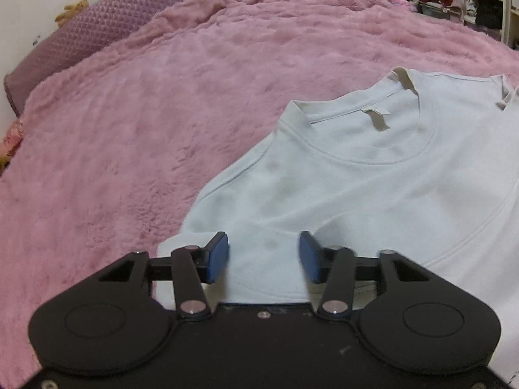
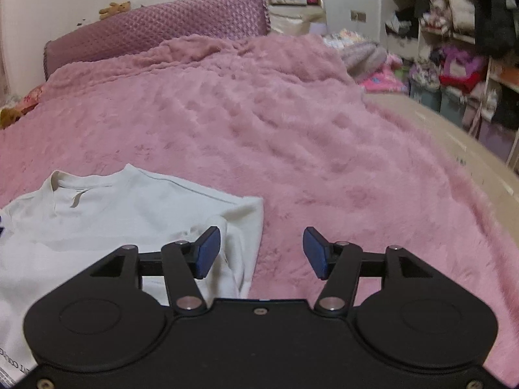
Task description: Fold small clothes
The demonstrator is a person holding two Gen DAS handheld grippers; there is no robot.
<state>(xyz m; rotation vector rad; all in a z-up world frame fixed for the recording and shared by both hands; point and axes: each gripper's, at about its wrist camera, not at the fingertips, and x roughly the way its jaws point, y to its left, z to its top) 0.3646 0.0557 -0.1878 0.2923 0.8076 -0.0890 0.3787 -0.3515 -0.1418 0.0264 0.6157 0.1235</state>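
Left tool (image 1: 264,256) hangs half-wide, holding nothing, the pale shirt (image 1: 373,175) spread right beneath its pads; right tool (image 2: 262,253) half-wide and empty too, shirt's folded edge under its left pad, pink blanket (image 2: 292,136) ahead.

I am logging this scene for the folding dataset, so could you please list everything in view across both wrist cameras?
shirt: one, pale white-blue, lying neck-up on the blanket, its side edge folded in on the right gripper's side.
blanket: one, fluffy pink, covering the bed.
headboard cushion: one, purple quilted, along the far end of the bed.
soft toy: one, tan, on top of the cushion.
bare mattress: beige, uncovered strip at the right edge.
shelves: cluttered with mixed clothes and bags, far right.
left gripper: black with blue pads, open, over the shirt's sleeve.
right gripper: black with blue pads, open, over the shirt's folded edge and the blanket.
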